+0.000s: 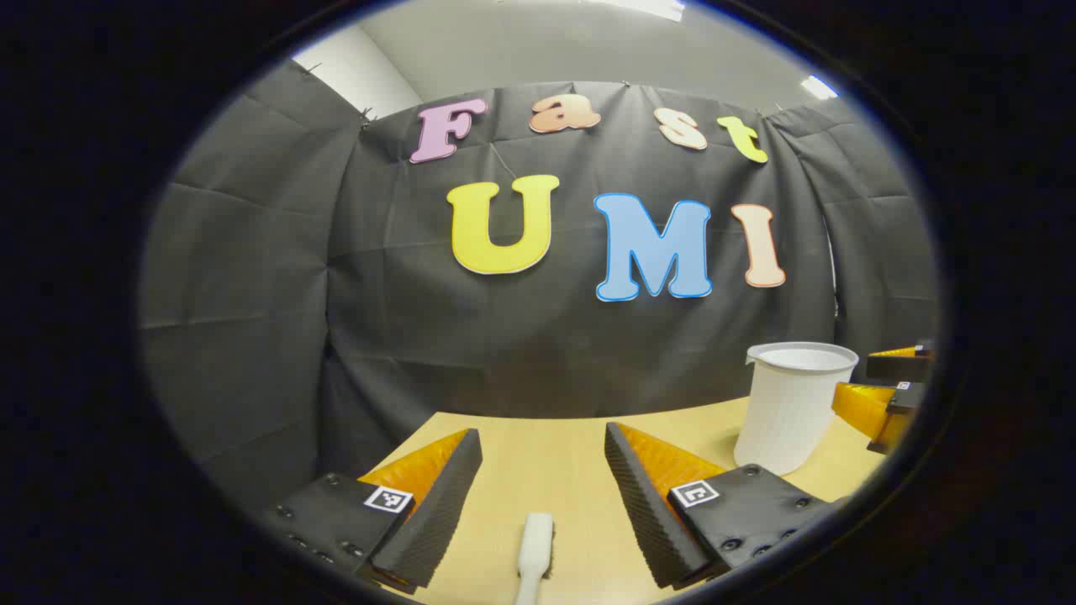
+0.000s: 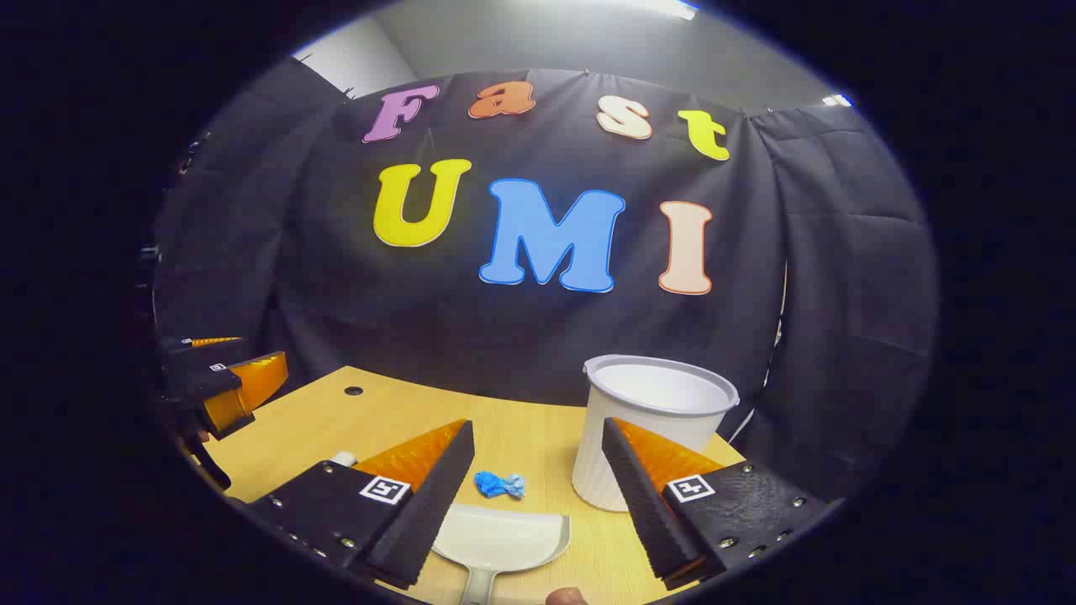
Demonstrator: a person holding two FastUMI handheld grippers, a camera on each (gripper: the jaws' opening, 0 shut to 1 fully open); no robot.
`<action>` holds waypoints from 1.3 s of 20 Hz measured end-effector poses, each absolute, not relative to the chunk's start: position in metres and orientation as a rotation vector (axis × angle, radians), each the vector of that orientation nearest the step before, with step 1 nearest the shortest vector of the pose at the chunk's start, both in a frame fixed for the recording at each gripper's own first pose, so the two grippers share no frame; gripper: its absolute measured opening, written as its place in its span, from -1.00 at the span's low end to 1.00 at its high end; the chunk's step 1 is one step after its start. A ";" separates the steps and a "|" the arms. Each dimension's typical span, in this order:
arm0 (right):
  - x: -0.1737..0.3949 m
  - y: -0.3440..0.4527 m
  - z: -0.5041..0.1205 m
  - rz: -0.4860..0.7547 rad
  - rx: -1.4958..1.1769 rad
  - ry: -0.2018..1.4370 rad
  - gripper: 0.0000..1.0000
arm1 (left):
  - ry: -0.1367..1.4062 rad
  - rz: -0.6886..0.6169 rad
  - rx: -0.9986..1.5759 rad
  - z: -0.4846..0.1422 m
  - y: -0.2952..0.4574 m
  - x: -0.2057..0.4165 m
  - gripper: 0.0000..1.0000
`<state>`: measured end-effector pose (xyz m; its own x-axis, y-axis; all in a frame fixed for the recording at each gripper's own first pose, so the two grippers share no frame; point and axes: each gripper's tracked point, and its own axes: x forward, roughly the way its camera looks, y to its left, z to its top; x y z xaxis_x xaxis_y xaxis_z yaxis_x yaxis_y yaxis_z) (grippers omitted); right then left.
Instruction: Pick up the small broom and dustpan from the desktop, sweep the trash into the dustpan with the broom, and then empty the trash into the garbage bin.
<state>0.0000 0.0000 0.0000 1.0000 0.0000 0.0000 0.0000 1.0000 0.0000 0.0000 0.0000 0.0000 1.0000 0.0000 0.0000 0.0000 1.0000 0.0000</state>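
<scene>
Wood-grain surface [image 2: 538, 437] ends at its far edge against the black cloth wall [image 1: 252, 277]; that edge runs across 12 o'clock in both views. In the left gripper view the surface's left corner falls away at 9 o'clock beside the left-hand finger, bare wood between and ahead of the fingers. Small dark hole [image 2: 354, 391] in the surface near the far edge at 10 o'clock in the right gripper view.

Left gripper [image 1: 542, 449]: fingers spread wide, released, gripping nothing, aimed level toward the wall. White broom [image 1: 535, 555] lies on the surface at 6 o'clock between those fingers, touching neither. White bin [image 1: 794, 403] stands upright at 3 o'clock, near the far edge, mouth open. Right gripper shows just past the bin at 3 o'clock, partly cut off.

Right gripper [image 2: 538, 441]: fingers spread wide, released, level, aimed at the wall. White dustpan [image 2: 500, 538] lies flat at 6 o'clock between them, mouth toward the wall, handle toward the camera; contact with the left-hand finger cannot be told. Blue crumpled trash [image 2: 499, 484] sits just beyond the dustpan's lip, apart from it. Bin at 2 o'clock behind the right-hand finger, close to the surface's far right edge. Left gripper shows at 9 o'clock, well apart. Fingertip [image 2: 565, 597] of a person shows at 6 o'clock at the bottom edge.
</scene>
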 end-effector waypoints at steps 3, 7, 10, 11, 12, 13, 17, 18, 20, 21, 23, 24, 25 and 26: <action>0.000 0.000 -0.001 0.006 0.009 0.009 0.91 | -0.007 -0.002 0.011 0.002 -0.001 -0.001 0.86; 0.000 -0.001 -0.006 0.009 0.011 0.026 0.91 | -0.010 -0.011 0.020 0.004 -0.005 0.000 0.86; 0.001 0.001 -0.013 0.016 0.010 0.047 0.91 | 0.011 -0.021 0.026 -0.003 -0.009 0.005 0.86; 0.001 0.001 -0.016 0.019 0.010 0.060 0.91 | 0.025 -0.024 0.028 -0.008 -0.010 0.007 0.92; 0.002 0.002 -0.021 0.023 0.014 0.076 0.91 | 0.046 -0.029 0.034 -0.014 -0.012 0.010 0.97; 0.002 0.004 -0.026 0.031 0.025 0.092 0.91 | 0.072 -0.033 0.045 -0.021 -0.013 0.012 0.97; 0.002 0.012 -0.043 0.060 0.065 0.161 0.92 | 0.169 -0.065 0.042 -0.052 -0.017 0.019 0.92; 0.003 0.012 -0.051 0.058 0.065 0.185 0.91 | 0.200 -0.070 0.032 -0.062 -0.016 0.020 0.96; 0.004 0.016 -0.065 0.063 0.071 0.232 0.92 | 0.267 -0.071 0.010 -0.084 -0.014 0.023 0.84; 0.004 0.018 -0.074 0.070 0.078 0.261 0.91 | 0.304 -0.078 -0.005 -0.094 -0.014 0.023 0.92; 0.003 0.022 -0.093 0.076 0.087 0.324 0.92 | 0.384 -0.082 -0.017 -0.119 -0.014 0.023 0.99; 0.003 0.022 -0.102 0.075 0.089 0.356 0.91 | 0.417 -0.084 -0.016 -0.128 -0.012 0.024 0.92; 0.003 0.023 -0.111 0.074 0.090 0.390 0.91 | 0.448 -0.083 -0.011 -0.137 -0.011 0.024 0.92; 0.003 0.024 -0.120 0.075 0.093 0.422 0.92 | 0.477 -0.085 -0.007 -0.146 -0.010 0.024 0.92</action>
<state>0.0029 0.0239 -0.1198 0.9098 0.0916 -0.4049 -0.0530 0.9930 0.1057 0.0244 -0.0102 -0.1460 0.8849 -0.0834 -0.4583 0.0802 0.9964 -0.0264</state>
